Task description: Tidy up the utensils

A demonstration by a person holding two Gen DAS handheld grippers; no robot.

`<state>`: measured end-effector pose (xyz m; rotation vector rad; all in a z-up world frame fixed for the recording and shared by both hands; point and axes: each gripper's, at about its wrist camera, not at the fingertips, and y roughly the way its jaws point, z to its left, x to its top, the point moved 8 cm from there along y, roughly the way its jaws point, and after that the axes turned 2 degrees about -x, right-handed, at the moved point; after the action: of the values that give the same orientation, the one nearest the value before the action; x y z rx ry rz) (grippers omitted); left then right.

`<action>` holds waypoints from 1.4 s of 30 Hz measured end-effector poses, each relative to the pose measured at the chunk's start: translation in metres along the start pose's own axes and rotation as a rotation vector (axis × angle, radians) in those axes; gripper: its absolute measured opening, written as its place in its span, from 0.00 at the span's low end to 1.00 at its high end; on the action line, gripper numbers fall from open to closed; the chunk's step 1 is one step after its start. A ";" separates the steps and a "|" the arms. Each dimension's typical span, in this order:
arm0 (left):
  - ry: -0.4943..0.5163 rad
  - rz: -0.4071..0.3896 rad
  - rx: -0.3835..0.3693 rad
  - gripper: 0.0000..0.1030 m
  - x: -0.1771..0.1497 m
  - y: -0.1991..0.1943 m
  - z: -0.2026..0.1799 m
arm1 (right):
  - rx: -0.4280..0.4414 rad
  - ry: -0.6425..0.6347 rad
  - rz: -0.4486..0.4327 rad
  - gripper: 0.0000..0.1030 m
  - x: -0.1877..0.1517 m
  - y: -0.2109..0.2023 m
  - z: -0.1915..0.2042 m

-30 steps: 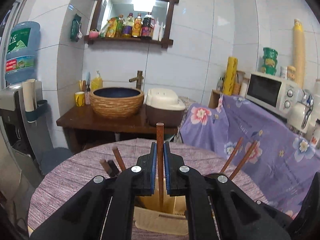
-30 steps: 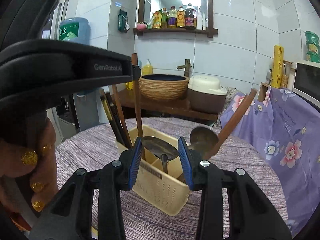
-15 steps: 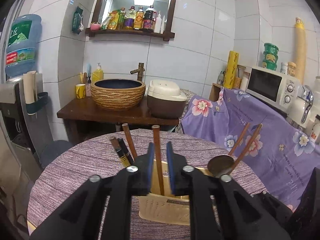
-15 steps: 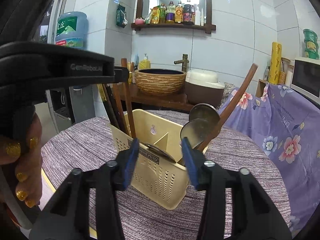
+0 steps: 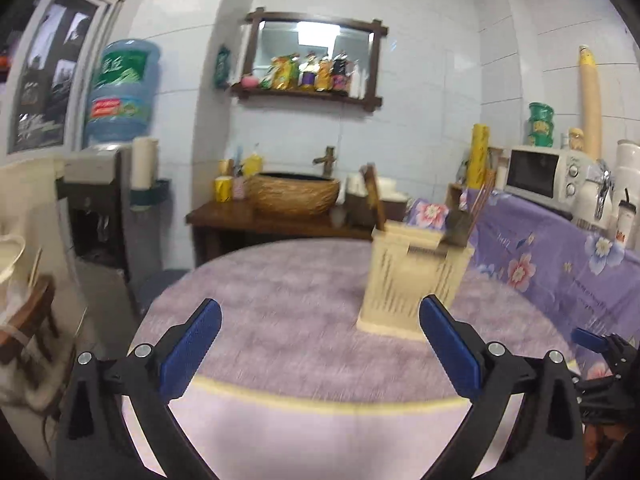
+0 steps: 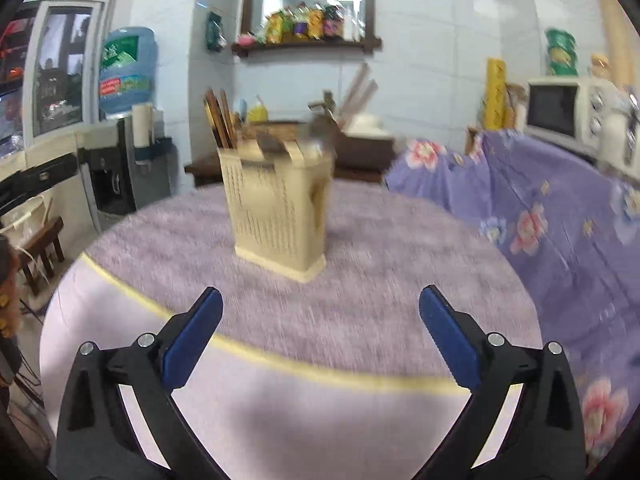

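Note:
A cream plastic utensil holder (image 5: 412, 280) stands upright on the round purple table (image 5: 280, 300); it also shows in the right wrist view (image 6: 276, 208). Brown chopsticks (image 6: 218, 120) stand in its left compartment and spoons with wooden handles (image 6: 352, 88) lean out on the right. My left gripper (image 5: 320, 340) is open and empty, well back from the holder. My right gripper (image 6: 320, 328) is open and empty, also back from the holder near the table's front edge. Both views are motion-blurred.
A purple flowered cloth (image 6: 540, 208) covers a counter on the right with a white microwave (image 5: 544, 172). A wooden stand with a woven basin (image 5: 296, 196) is behind the table. A water dispenser (image 5: 108, 184) stands at the left.
My left gripper let go of the chopstick, which now stands in the holder, and opened wide. Both grippers pulled back and down from the holder; the right one also opened wider.

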<state>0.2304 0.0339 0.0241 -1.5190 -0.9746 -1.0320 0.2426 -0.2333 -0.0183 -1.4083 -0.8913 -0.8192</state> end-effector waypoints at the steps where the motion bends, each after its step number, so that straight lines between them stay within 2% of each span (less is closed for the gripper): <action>1: -0.013 0.007 0.013 0.95 -0.013 -0.010 0.004 | -0.003 0.012 0.002 0.94 -0.015 -0.009 0.000; 4: 0.003 0.010 0.037 0.95 -0.047 -0.041 0.001 | 0.001 0.023 -0.011 0.94 -0.050 -0.035 0.005; 7: 0.027 0.018 0.075 0.95 -0.074 -0.067 -0.005 | 0.017 0.019 -0.042 0.94 -0.068 -0.061 0.018; 12: -0.034 -0.001 0.051 0.95 -0.086 -0.101 -0.011 | 0.047 -0.021 -0.155 0.94 -0.066 -0.111 0.042; 17: -0.006 -0.060 0.035 0.95 -0.088 -0.123 -0.022 | 0.080 -0.019 -0.223 0.94 -0.064 -0.139 0.055; 23: 0.037 -0.094 0.014 0.95 -0.088 -0.131 -0.036 | 0.080 -0.042 -0.274 0.94 -0.060 -0.154 0.062; 29: 0.033 -0.110 0.038 0.95 -0.089 -0.134 -0.032 | 0.080 -0.037 -0.268 0.94 -0.060 -0.155 0.062; 42: 0.036 -0.118 0.032 0.95 -0.088 -0.137 -0.032 | 0.079 -0.034 -0.266 0.94 -0.060 -0.154 0.059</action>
<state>0.0695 0.0179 -0.0158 -1.4260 -1.0609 -1.1188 0.0764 -0.1789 -0.0037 -1.2539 -1.1419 -0.9495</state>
